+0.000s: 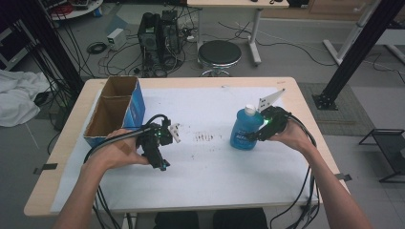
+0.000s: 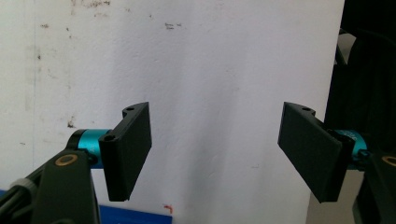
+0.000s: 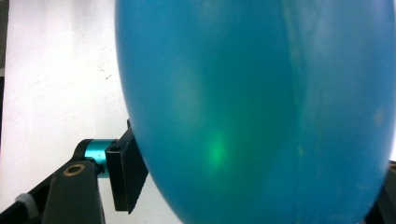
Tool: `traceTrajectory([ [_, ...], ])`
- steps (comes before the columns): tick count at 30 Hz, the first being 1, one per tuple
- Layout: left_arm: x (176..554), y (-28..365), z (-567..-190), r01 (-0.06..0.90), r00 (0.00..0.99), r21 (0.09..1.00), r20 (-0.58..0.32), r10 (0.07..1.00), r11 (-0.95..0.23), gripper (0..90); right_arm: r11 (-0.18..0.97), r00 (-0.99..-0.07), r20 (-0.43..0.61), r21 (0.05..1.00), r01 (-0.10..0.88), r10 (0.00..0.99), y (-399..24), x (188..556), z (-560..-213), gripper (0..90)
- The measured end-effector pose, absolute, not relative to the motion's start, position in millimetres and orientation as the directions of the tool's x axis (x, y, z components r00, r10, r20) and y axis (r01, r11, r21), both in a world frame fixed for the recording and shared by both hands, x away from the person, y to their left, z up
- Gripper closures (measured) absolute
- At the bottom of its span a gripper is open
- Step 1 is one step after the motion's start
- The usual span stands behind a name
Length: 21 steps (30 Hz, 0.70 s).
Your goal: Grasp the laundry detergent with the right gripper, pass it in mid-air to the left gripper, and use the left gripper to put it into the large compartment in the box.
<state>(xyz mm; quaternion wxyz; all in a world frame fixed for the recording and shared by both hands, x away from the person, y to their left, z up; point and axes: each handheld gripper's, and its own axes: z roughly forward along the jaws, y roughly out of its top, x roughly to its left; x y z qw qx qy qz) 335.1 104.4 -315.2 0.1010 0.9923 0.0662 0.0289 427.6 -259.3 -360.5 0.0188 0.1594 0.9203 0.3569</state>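
A blue translucent bottle (image 1: 244, 129) with a white cap stands upright on the white sheet (image 1: 215, 167), right of centre. My right gripper (image 1: 259, 130) reaches it from the right, its jaws on either side of the body. In the right gripper view the bottle (image 3: 257, 93) bulges between the jaws of the right gripper (image 3: 259, 182), and the left jaw presses against its side. My left gripper (image 1: 161, 162) hovers over the sheet at the left, tilted toward the table's near edge. In its own view the left gripper (image 2: 217, 158) stands wide open with nothing between the jaws.
An open cardboard box (image 1: 114, 112) with a blue side sits at the table's left, just behind my left hand. Dark smudges (image 1: 205, 137) mark the sheet's middle. Beyond the far edge stand a black stool (image 1: 219, 53) and cabled equipment (image 1: 157, 33).
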Motion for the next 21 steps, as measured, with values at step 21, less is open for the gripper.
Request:
traceTrajectory([
  [21,334.4,104.3,-315.1,0.13,0.989,0.209,0.042,0.142,-0.969,26.0,0.663,-0.946,0.087,0.693,0.283,0.313,-260.4,430.7,-363.6,39.3],
])
